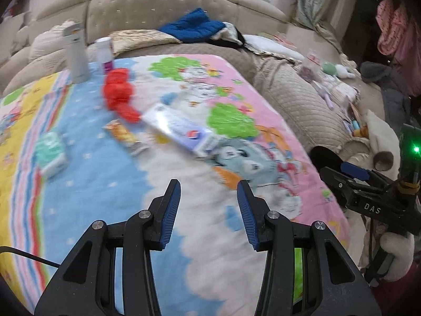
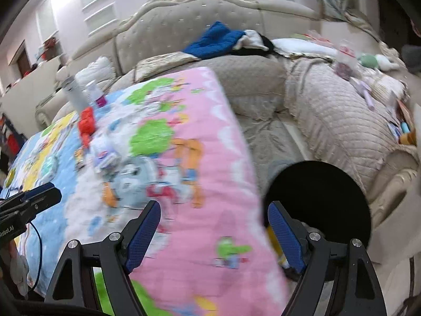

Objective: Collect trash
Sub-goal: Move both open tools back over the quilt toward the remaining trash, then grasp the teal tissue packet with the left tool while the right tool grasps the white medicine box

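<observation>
Trash lies scattered on the cartoon blanket spread over the bed: a crumpled red bag, a long white box, a snack wrapper and a green tissue pack, with a grey bottle and a small white bottle standing upright behind them. Beside the blanket's pink edge sits a black bin, its inside too dark to read. Both the left gripper and right gripper hover with fingers released, grasping nothing.
</observation>
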